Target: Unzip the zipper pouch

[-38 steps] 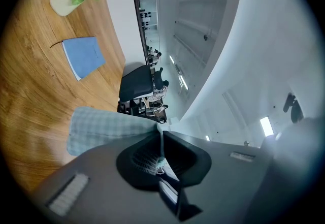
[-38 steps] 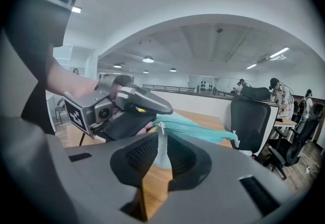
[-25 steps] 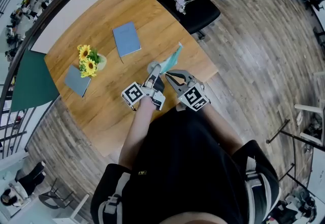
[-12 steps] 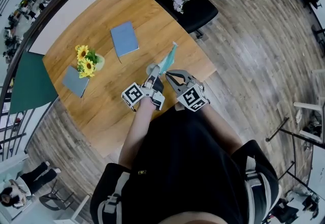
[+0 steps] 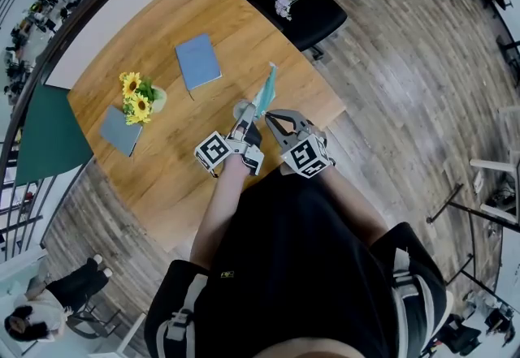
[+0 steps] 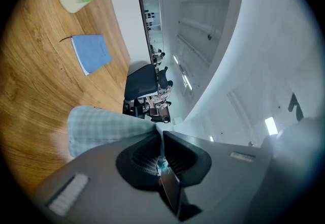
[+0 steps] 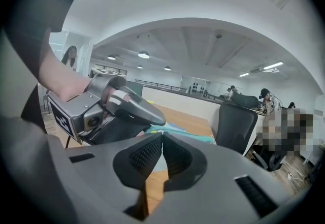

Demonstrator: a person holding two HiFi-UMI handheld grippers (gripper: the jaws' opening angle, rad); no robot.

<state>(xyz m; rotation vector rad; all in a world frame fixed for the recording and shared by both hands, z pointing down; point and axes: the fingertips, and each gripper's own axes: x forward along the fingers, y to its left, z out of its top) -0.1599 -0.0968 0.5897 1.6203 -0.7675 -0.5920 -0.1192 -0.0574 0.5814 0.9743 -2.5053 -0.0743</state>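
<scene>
Head view: zipper pouch point(image 5: 265, 91) held over the wooden desk point(image 5: 162, 161) by the left gripper point(image 5: 246, 114); right gripper point(image 5: 270, 116) just beside it.
Left gripper view: fingers clamped on the checked pouch's edge.
Right gripper view: fingers pressed together, teal pouch just beyond their tips.

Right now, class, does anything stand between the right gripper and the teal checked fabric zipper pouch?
Nothing visible does. The teal checked pouch lies right beyond the right gripper's closed jaws, pinched by the left gripper alongside.
</scene>
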